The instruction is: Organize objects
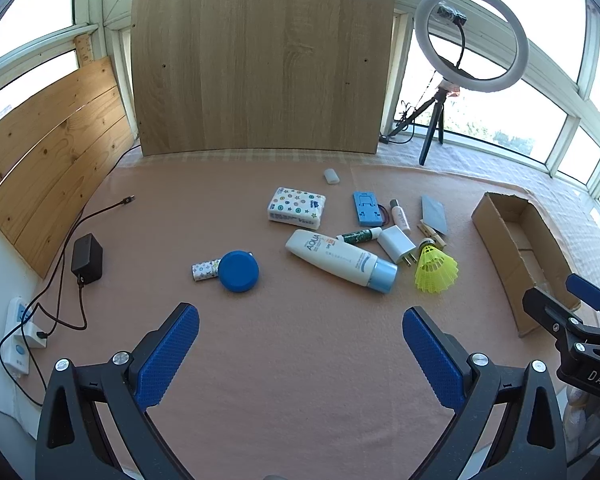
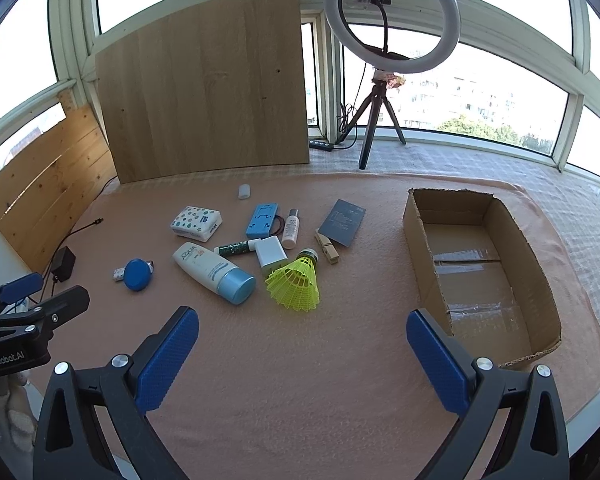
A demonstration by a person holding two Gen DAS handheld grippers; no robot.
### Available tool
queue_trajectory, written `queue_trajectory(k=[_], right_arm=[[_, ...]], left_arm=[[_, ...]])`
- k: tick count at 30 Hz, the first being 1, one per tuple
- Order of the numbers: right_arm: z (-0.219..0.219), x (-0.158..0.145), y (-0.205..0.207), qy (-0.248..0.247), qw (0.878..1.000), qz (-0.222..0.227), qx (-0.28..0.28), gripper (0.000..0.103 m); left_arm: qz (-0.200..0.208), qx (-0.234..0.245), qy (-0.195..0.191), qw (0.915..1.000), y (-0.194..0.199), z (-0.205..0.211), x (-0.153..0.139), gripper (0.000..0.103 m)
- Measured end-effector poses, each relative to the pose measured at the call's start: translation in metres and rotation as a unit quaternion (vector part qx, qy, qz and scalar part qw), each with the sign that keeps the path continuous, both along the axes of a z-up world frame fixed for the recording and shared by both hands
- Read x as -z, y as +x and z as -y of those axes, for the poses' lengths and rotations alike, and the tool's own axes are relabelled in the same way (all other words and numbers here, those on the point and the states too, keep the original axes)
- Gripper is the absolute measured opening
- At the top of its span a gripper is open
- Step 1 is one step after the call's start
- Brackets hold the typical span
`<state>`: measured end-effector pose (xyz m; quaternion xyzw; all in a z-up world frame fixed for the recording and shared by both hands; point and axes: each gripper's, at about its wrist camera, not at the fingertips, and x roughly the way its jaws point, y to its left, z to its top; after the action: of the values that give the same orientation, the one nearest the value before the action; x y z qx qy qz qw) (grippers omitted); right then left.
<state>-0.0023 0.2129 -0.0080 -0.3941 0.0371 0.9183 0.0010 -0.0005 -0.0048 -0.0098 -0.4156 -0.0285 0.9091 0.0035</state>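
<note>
Pink cloth (image 1: 284,340) beneath bay windows (image 2: 500,92)

yellow shuttlecock (image 2: 296,286), blue round case (image 2: 138,275)

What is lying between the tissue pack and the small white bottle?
The blue holder with red wires lies between the tissue pack and the small white bottle; the right wrist view shows this most clearly.

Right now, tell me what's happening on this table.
A person holds two grippers above a pink cloth, both open and empty. The left gripper and right gripper hover short of a scatter of small items: a sunscreen tube, yellow shuttlecock and tissue pack. The cardboard box at the right is empty; nothing is sorted yet.
</note>
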Motion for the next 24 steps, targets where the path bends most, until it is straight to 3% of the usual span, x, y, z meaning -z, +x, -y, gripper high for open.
queue_trajectory(k=[24], right_arm=[[0.0012, 0.0027, 0.0043, -0.005, 1.0, 0.007, -0.001, 0.103]], left_arm=[[0.003, 0.003, 0.002, 1.0, 0.0052, -0.0029, 0.0039, 0.103]])
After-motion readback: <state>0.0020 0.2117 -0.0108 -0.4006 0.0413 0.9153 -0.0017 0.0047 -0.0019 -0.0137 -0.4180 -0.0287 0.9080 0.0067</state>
